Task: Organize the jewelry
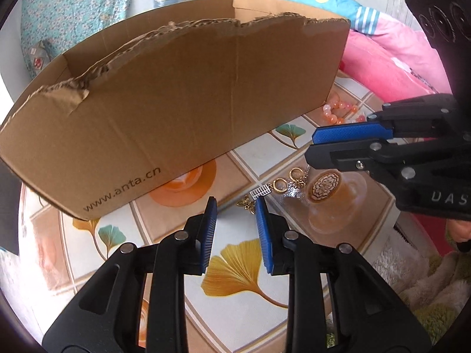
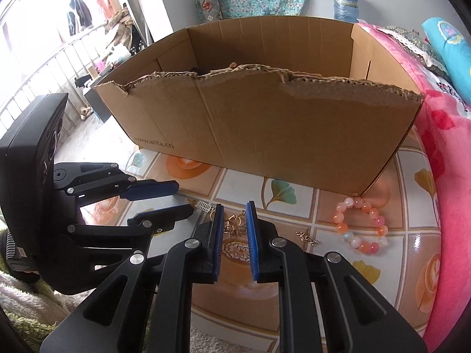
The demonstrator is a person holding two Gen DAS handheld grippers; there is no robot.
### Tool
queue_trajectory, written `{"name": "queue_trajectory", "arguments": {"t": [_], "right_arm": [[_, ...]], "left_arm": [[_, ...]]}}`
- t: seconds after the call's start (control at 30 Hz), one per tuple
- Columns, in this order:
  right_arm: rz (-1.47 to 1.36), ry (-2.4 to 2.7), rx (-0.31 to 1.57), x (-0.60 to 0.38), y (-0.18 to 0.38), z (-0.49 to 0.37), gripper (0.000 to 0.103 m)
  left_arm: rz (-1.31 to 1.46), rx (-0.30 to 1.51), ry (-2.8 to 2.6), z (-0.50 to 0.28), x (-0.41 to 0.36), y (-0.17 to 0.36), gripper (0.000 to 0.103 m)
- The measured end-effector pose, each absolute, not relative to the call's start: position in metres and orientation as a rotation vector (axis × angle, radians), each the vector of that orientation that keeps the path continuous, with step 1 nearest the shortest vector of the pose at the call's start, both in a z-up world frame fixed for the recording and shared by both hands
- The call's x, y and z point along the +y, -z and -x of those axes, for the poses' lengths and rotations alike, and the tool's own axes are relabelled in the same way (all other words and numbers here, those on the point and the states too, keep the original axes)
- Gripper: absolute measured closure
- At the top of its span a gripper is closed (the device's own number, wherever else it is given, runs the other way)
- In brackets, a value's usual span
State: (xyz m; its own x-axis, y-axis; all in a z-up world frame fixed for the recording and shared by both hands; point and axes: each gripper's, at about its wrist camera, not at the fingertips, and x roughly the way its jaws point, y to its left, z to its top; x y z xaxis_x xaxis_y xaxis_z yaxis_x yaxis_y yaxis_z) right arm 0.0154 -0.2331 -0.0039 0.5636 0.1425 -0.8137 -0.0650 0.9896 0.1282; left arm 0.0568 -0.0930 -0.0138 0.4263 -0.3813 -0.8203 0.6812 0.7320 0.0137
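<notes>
Two grippers are hovering before the cardboard box [image 2: 259, 123]. Your left gripper [image 1: 235, 206] and right gripper [image 2: 234, 211] are both gaping, empty, above the gold charms [image 2: 235, 225].

A tall brown cardboard box with a torn front rim [image 2: 259, 123] walls off the far side of the leaf-patterned tiled surface [image 2: 294, 303], leaving an open strip in front. Pink bedding [image 2: 453, 176] closes the right edge. A pink-and-white bead bracelet [image 2: 360, 226] and small gold trinkets [image 2: 235, 225] clutter that strip, while the left hand-held gripper [image 2: 164, 201] crowds its left end.
</notes>
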Motion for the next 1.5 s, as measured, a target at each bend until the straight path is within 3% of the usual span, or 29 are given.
{"name": "queue_trajectory", "arguments": {"t": [0.27, 0.77, 0.93, 1.07, 1.3, 1.5], "right_arm": [[-0.121, -0.124, 0.952, -0.241, 0.007, -0.016, 0.088], [-0.118, -0.13, 0.888, -0.24, -0.01, -0.001, 0.088], [-0.102, -0.15, 0.83, -0.234, -0.035, 0.006, 0.088], [-0.083, -0.187, 0.726, -0.23, -0.076, 0.004, 0.088], [-0.037, -0.215, 0.611, -0.239, -0.126, -0.046, 0.088], [-0.079, -0.17, 0.806, -0.261, -0.094, -0.125, 0.088]], "left_arm": [[-0.379, 0.901, 0.704, -0.056, -0.095, 0.013, 0.091], [-0.356, 0.865, 0.677, -0.043, -0.09, 0.002, 0.093], [-0.277, 0.819, 0.704, -0.034, -0.078, -0.03, 0.093], [-0.177, 0.702, 0.748, -0.036, -0.061, -0.088, 0.093], [-0.121, 0.676, 0.741, -0.105, -0.068, -0.131, 0.093], [-0.114, 0.861, 0.684, -0.175, -0.099, -0.099, 0.095]]}}
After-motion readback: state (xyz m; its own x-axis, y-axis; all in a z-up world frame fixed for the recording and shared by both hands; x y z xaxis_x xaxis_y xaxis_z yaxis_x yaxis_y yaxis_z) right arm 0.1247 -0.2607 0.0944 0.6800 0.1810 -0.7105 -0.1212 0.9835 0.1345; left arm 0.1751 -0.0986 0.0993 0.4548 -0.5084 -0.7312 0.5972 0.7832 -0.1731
